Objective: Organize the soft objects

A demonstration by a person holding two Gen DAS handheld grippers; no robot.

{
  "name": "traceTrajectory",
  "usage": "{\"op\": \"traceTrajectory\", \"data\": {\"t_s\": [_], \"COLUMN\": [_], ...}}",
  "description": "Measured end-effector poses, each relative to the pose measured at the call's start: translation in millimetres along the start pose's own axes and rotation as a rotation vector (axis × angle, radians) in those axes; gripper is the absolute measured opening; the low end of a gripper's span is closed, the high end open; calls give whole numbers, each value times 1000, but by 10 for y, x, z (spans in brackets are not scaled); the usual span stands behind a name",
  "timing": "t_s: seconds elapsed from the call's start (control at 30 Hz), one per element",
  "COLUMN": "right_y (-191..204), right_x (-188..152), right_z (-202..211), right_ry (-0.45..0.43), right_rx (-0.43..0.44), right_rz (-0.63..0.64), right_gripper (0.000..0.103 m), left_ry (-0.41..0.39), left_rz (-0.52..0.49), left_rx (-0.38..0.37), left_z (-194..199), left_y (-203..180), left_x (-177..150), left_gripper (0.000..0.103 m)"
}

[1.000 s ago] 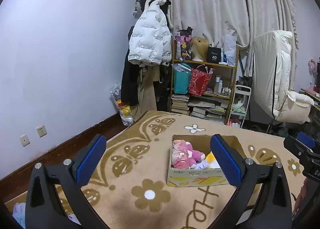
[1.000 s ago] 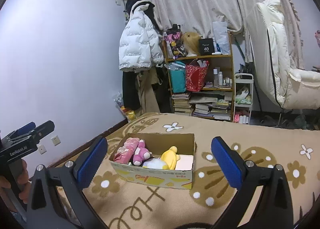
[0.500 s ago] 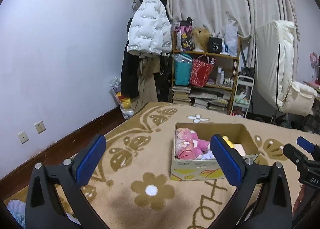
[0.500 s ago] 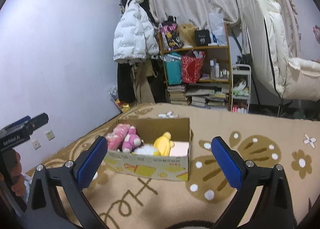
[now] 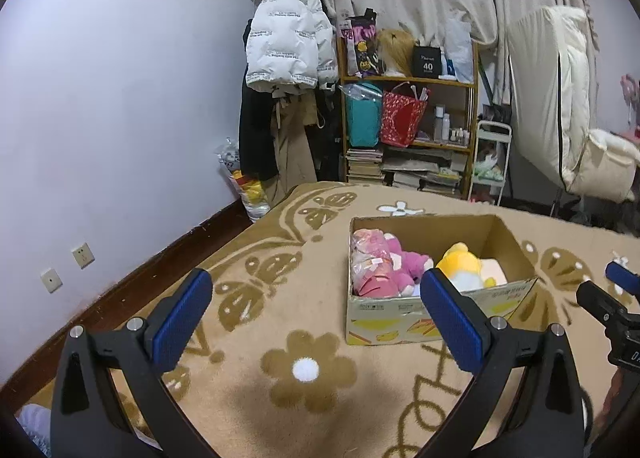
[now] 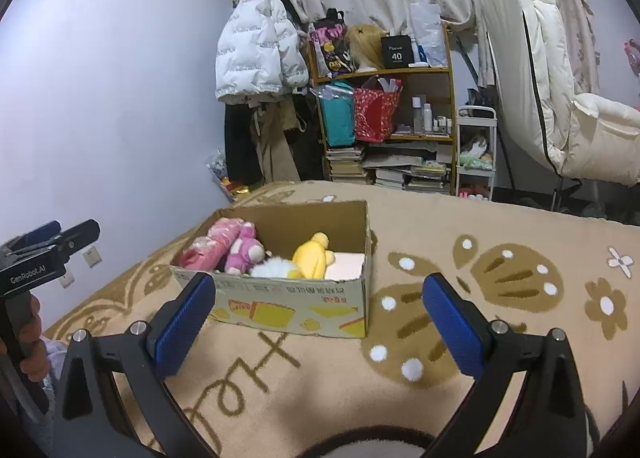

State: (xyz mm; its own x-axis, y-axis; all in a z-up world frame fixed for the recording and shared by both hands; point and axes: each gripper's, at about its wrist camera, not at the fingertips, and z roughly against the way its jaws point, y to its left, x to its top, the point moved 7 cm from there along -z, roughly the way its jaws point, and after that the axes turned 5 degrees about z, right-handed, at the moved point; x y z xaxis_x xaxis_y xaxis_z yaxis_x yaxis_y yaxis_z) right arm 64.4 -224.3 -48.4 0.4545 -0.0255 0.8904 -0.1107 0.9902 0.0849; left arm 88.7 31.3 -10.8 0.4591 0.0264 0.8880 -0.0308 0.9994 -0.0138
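Tan flowered carpet (image 5: 304, 290) underlies cardboard box (image 6: 288, 306) holding pink plush (image 6: 244, 248), yellow plush (image 6: 312, 256), white item – perhaps plush (image 6: 274, 269). Left gripper (image 5: 316, 312), right gripper (image 6: 318, 312) – jaws spread, empty, near box.

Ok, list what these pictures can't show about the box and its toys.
- Box bottom: both views, the toys and near wall cover it.
- Yellow toy: left view, the left gripper's finger hides its lower part.
- White toy: right view, only its top clears the wall; its shape is unclear.
- Pink toys: how many, unclear; they overlap.
- Box print: too small to read.
- Right gripper: left view, cut by the edge.
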Motion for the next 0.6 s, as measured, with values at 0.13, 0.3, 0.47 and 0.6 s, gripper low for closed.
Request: {"op": "traceTrajectory", "data": {"t_s": [0.13,0.3,0.47,0.6], "right_y": [-9,-37,-52,-53], "right_x": [-37,-60,-65,-67], "right_z": [-34,-27,-26,-23], "right_ry": [18,18,19,20], "right_rx": [-8,-17,-19,-17], "right_rz": [-4,-12,-16,-17], "right_gripper": [103,103,103,103], "left_ry": [9,18,14,5], "left_rz": [-20,-27,-31,-36], "left_rx": [6,19,15,22], "left_z": [-6,-30,-7,10], "left_y": [-28,-31,-36,-34], "left_x": [-26,-45,-44,-33], "left_gripper": [103,103,103,103]}}
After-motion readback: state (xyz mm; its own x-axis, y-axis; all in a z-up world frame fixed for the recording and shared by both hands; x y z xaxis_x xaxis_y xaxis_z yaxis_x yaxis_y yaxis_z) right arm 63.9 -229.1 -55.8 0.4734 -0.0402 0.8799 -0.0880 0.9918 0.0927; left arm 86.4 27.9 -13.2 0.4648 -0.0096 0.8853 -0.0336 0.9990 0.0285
